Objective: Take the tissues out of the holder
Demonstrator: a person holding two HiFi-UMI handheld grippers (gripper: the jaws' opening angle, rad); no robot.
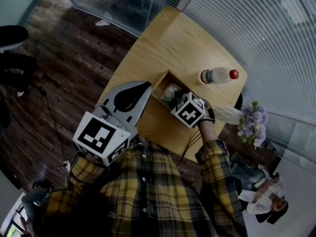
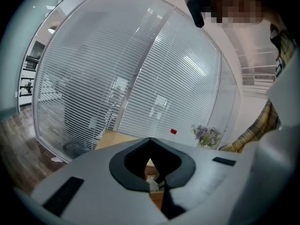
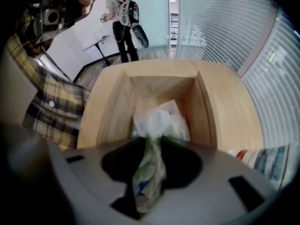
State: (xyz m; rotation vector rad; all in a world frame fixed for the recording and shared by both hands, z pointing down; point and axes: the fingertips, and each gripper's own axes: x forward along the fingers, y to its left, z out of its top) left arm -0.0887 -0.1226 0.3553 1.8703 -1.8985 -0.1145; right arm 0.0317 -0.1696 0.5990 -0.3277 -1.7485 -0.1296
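Your right gripper (image 3: 150,146) has its fingers clenched on the tissues (image 3: 158,120) — the pack's pinched at one end, the rest is down in the wooden holder (image 3: 110,108) on the desk (image 3: 233,108). Left gripper (image 1: 146,87) hangs near the holder — fingers closed on nothing.

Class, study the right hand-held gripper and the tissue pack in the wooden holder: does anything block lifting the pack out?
Nothing visible does. The right hand-held gripper is closed on the tissue pack. The wooden holder is open on top, and only its side walls flank the pack.
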